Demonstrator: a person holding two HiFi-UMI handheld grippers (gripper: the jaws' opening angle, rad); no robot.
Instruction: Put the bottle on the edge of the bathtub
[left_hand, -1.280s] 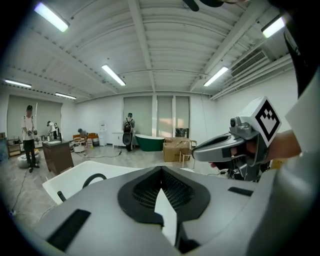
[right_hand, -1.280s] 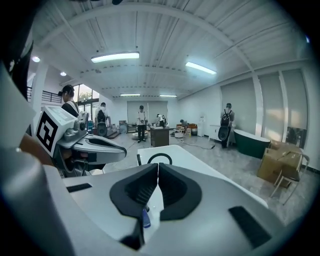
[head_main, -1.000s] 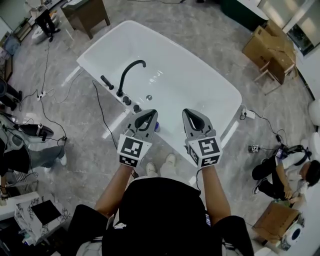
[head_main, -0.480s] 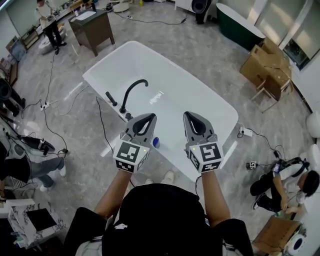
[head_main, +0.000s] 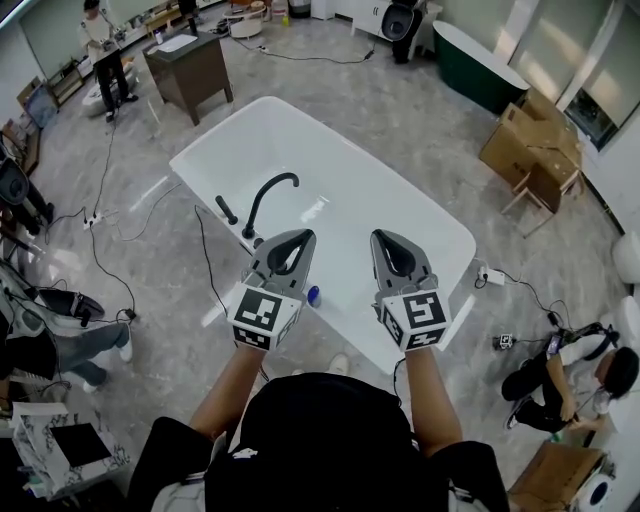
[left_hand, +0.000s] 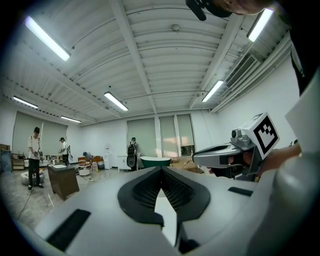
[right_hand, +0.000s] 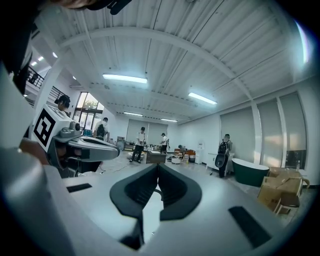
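Head view alone shows the blue bottle (head_main: 313, 295) at the bathtub (head_main: 350, 200) rim

A white bathtub (head_main: 345, 170), a black faucet (head_main: 257, 203), a blue bottle (head_main: 313, 295), grey marbled floor (head_main: 420, 110).

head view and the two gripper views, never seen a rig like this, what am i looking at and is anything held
No robot here: a person holds a two-jaw tool in each hand. The head view looks down from a camera on the person's head at the left gripper and right gripper above a white bathtub with a black faucet. The other two pictures come from cameras riding on each gripper, looking across the room. Both pairs of jaws are shut and empty. A small blue thing, probably the bottle, sits at the tub's near rim.
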